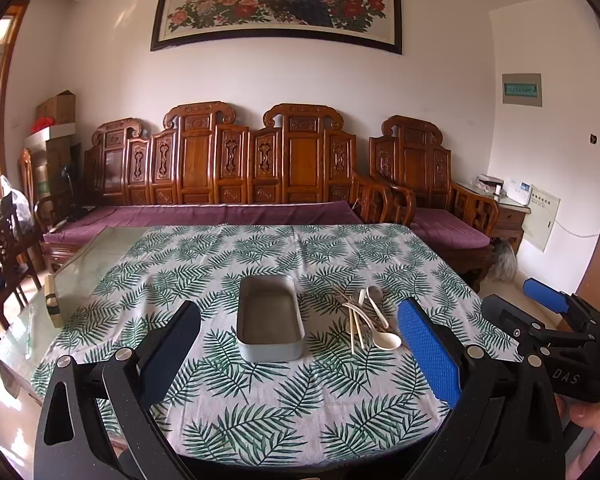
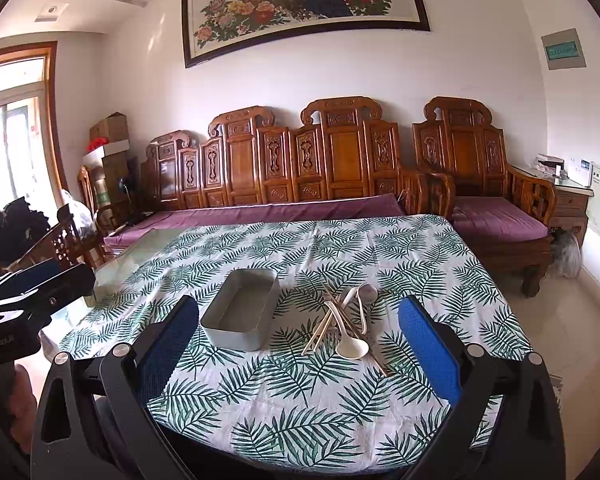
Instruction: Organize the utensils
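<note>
A grey rectangular metal tray lies empty on the leaf-print tablecloth. To its right is a loose pile of utensils: white spoons and wooden chopsticks crossed over one another. My left gripper hovers open at the near table edge, short of the tray. My right gripper is open too, nothing between its blue pads, short of the pile. In the left wrist view the right gripper shows at the right edge.
The tablecloth covers most of a glass-topped table; bare glass shows at the left. A carved wooden sofa with purple cushions runs behind the table. A hand holds a gripper handle at lower right.
</note>
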Tool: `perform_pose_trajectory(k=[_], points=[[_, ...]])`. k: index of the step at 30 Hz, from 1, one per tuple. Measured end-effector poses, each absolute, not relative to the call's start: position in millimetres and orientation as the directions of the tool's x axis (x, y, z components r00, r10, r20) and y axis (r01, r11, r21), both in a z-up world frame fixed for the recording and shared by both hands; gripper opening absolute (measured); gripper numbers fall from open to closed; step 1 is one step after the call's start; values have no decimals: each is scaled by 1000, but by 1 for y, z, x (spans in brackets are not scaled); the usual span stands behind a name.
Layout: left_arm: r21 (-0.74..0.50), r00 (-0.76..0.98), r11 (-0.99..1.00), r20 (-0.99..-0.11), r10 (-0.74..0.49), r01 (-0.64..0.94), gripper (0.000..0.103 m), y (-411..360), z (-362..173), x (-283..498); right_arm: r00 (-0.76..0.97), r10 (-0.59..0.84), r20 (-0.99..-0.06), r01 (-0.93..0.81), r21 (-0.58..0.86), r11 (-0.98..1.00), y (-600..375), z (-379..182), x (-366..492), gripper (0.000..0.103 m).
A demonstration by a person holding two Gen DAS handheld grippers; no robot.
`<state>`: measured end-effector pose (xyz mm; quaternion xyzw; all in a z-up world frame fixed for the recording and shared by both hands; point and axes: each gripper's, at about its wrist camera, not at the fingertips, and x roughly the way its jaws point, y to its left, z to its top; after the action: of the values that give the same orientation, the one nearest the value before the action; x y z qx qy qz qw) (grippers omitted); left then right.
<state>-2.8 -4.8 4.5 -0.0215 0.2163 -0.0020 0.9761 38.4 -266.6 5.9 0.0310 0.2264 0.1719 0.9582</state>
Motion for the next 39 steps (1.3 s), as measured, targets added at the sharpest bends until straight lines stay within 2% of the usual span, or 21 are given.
perform_pose_trajectory(k=[18, 30, 37, 39], points=[[-43, 903, 999, -430, -19, 1, 95, -6, 1, -3, 836, 343, -428, -314, 138, 939, -265, 6, 39, 100], [-41, 870, 999, -492, -35, 17, 95, -3, -24, 24, 824, 337, -455, -306, 144, 941, -278, -10, 61, 100], [-56, 848, 998, -526, -66, 42, 95, -3, -40, 48, 804, 318, -503, -306, 108, 946, -287, -36, 94, 100], [-56, 838, 996, -539, -84, 63, 95, -5, -45, 57, 795, 320, -515, -317, 96, 944, -287, -43, 103, 97]])
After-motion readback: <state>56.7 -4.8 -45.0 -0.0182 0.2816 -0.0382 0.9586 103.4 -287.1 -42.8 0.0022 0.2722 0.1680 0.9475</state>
